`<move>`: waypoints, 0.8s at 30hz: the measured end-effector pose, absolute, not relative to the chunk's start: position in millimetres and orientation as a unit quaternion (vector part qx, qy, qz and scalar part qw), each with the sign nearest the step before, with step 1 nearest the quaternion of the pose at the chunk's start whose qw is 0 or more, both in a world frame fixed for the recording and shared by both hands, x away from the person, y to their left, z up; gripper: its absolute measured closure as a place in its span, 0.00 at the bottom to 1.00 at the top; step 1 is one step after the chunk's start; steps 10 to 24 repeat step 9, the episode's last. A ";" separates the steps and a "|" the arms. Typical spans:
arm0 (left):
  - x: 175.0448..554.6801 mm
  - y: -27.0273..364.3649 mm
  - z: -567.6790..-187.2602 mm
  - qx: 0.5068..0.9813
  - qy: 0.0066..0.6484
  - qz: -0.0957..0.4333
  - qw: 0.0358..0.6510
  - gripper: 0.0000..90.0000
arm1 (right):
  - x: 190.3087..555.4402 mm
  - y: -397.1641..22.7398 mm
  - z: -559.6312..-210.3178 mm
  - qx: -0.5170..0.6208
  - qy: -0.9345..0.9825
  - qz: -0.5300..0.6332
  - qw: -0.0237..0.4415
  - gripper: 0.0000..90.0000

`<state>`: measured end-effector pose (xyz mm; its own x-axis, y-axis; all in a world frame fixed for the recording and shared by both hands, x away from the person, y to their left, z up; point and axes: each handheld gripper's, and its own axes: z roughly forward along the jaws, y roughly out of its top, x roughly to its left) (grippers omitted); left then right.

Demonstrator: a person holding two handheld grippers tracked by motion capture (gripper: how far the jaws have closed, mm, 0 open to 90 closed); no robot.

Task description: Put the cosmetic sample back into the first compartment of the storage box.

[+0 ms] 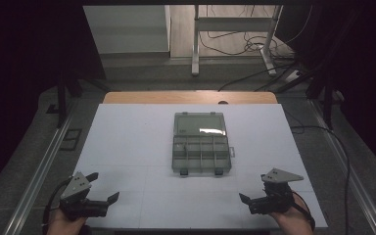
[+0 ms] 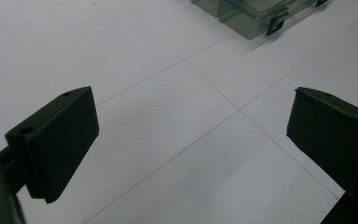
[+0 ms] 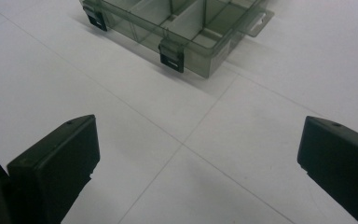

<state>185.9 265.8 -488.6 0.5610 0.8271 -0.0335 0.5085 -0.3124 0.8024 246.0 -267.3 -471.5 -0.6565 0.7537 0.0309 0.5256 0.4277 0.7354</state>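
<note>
**Both grippers wide apart, the organizer box ahead of them and untouched**

Your left gripper (image 1: pixel 103 187) sits at the near left corner of the white table (image 1: pixel 127 147), and your right gripper (image 1: pixel 255 187) at the near right. Both have their jaws spread wide with nothing between them; in each gripper view you see bare white surface and thin seam lines in the gap.

The clear organizer box (image 1: pixel 200 147) lies in the middle of the table, well ahead of both grippers and between their two lines of reach. Its lid (image 1: pixel 199 124) is swung open and lies flat on the far side, while the divided tray faces you with two dark latches (image 1: pixel 183 172) on its near edge.

From your left gripper view, the box (image 2: pixel 256 16) sits at the top right, well beyond the jaws and off to the right of the gap, with one latch (image 2: pixel 275 25) showing.

From your right gripper view, the box (image 3: pixel 182 28) is closer to centre: it lies across the top, ahead of the gap and a little to the left of it, its near wall and both latches (image 3: pixel 171 57) turned toward you. Its compartments look empty from here. Neither gripper touches the box.
</note>
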 end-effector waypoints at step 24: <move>186.3 265.7 -488.4 0.786 0.424 0.196 0.404 0.03 | 246.5 -268.1 -479.1 0.391 0.835 0.358 0.147 0.00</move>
